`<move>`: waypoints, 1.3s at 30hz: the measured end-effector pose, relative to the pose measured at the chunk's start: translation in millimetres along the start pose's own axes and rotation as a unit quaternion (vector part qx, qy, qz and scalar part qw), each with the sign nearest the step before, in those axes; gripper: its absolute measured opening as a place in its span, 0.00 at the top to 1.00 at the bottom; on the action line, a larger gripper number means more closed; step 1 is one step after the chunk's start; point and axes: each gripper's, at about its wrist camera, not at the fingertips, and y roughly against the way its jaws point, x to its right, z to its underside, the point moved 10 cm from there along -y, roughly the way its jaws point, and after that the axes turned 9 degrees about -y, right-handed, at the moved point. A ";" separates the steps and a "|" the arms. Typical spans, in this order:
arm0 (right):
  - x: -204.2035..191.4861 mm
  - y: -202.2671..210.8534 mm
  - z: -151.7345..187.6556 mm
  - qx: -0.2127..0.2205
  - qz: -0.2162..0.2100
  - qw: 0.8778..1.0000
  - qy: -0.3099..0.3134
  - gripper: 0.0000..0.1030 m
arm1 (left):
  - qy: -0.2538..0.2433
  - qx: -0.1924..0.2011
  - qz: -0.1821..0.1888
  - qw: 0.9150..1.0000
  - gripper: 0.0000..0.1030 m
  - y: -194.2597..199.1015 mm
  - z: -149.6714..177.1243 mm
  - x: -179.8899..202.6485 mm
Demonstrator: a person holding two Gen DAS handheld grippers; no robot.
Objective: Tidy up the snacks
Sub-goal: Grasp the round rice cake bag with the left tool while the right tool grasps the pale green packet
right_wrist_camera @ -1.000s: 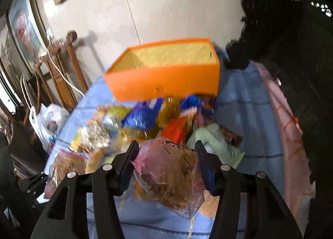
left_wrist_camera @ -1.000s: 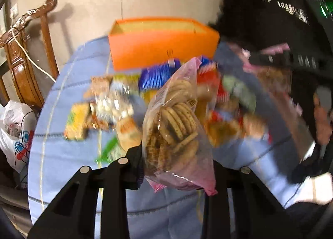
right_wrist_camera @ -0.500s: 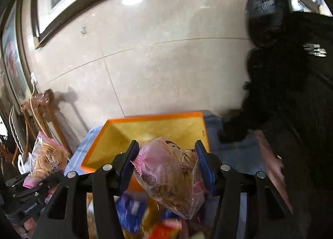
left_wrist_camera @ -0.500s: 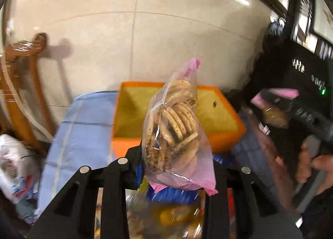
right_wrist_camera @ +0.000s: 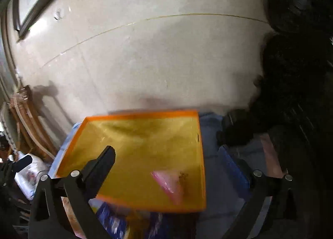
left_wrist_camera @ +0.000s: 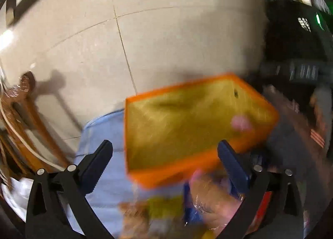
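A: Where do the snacks sit against the orange box (right_wrist_camera: 145,155)?

B: One pink-edged clear bag (right_wrist_camera: 170,182) lies blurred inside the box, near its front right corner. The left camera shows another pink-edged bag (left_wrist_camera: 210,199) blurred at the box's front wall, lower than the rim; whether it touches anything I cannot tell. More packets (left_wrist_camera: 158,214) lie in front of the box on the blue-covered surface (left_wrist_camera: 104,135).

A: And the jaws?

B: Both are opening, spread wide. The left gripper (left_wrist_camera: 165,150) has nothing pressed between its pads; the same for the right gripper (right_wrist_camera: 166,155), which hangs above the box.

A: Behind the box?

B: A tiled wall (right_wrist_camera: 156,62), with a wooden chair (left_wrist_camera: 18,118) at its left.
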 end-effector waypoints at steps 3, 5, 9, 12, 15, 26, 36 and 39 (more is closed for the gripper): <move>20.4 31.4 39.2 -0.008 -0.002 1.000 0.010 0.03 | -0.025 -0.022 0.021 0.999 0.04 35.4 57.1 20.3; 33.7 47.8 86.8 -0.030 0.015 0.999 0.034 0.03 | -0.035 -0.055 0.031 0.997 0.04 51.0 98.8 34.1; 50.0 48.0 182.0 -0.109 0.005 0.990 0.084 0.04 | -0.055 -0.109 0.037 0.992 0.04 61.7 173.1 77.4; 55.7 41.5 214.1 -0.138 0.003 0.986 0.092 0.04 | -0.071 -0.120 0.028 0.990 0.04 51.3 198.3 95.9; 50.4 31.0 218.5 -0.124 -0.006 0.985 0.118 0.04 | -0.062 -0.093 0.022 0.993 0.04 44.1 198.8 95.6; 57.1 -8.4 234.5 -0.149 -0.018 0.985 0.086 0.03 | 0.162 -0.129 0.172 0.963 0.04 12.6 227.5 74.2; 57.2 -7.7 240.7 -0.161 -0.015 0.983 0.092 0.03 | 0.225 -0.182 0.149 0.946 0.04 1.7 249.8 59.4; 55.9 -6.1 242.1 -0.158 -0.016 0.983 0.086 0.03 | 0.251 -0.209 0.141 0.935 0.04 2.0 252.0 60.5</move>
